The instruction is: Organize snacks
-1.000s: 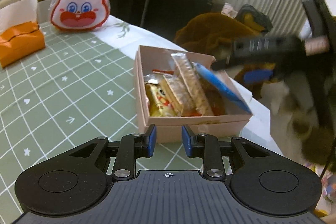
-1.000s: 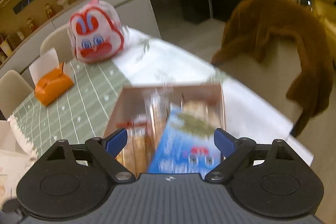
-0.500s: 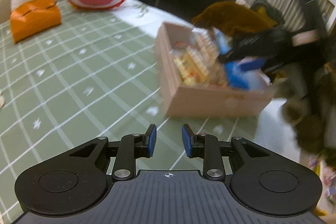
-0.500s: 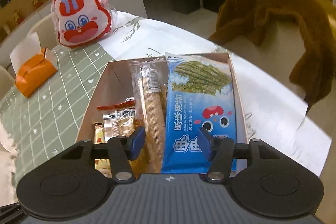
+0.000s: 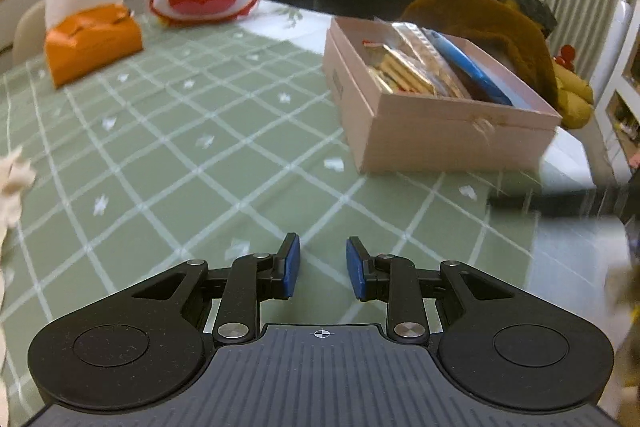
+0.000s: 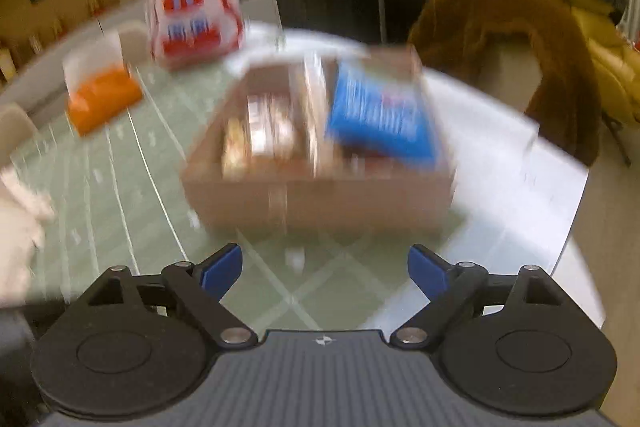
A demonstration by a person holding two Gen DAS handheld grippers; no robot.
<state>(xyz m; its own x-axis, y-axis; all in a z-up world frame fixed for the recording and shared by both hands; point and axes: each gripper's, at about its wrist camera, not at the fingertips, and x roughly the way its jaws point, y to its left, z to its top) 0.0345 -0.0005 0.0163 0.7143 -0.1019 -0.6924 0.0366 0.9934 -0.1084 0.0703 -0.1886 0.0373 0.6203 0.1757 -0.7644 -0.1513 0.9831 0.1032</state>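
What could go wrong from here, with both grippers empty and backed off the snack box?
1. The blue snack pack lies tilted against the other packets in the snack box, its edge near the rim; a nudge could tip it out.
2. The box sits near the table's edge; a push from the left gripper could slide it off.
3. The right wrist view is motion-blurred, so the right gripper is swinging fast near the box.

rt wrist view motion-blurred: box point(image 6: 320, 195) contents & bunny bag point(image 6: 194, 23) print unreadable.
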